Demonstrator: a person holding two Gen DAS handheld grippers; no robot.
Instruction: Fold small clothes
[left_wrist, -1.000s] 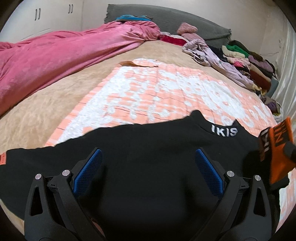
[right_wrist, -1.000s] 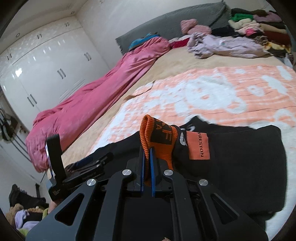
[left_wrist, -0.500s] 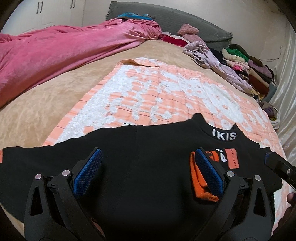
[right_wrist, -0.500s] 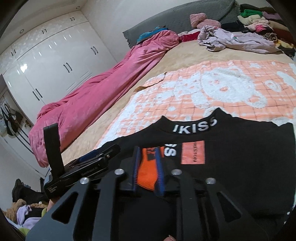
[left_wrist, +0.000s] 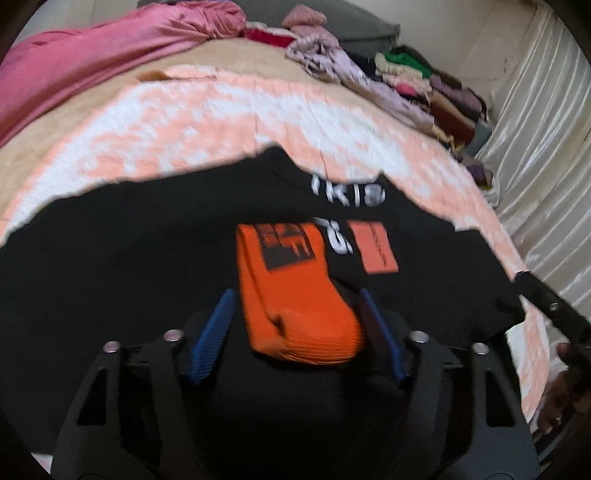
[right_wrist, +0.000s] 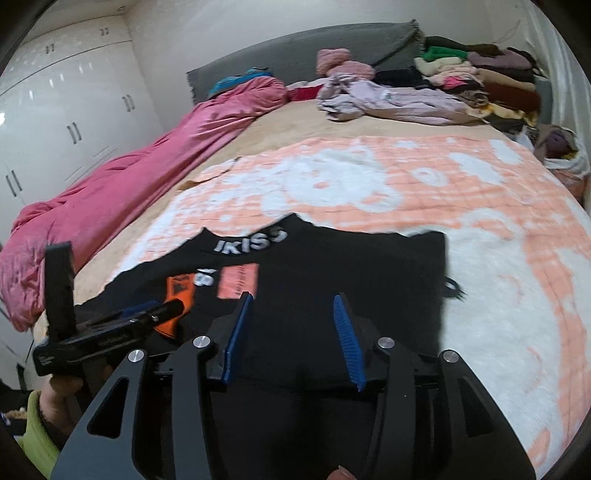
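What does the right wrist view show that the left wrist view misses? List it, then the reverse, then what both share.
Only the right wrist view: the white wardrobe doors and the right gripper, jaws opening over the black garment with nothing between them.

Only the left wrist view: the pale curtain, and the orange cuff seen close between the left gripper fingers, whose jaws are closing.

Both: the black garment, the orange cuff, the peach and white blanket, the pink duvet, the clothes pile.
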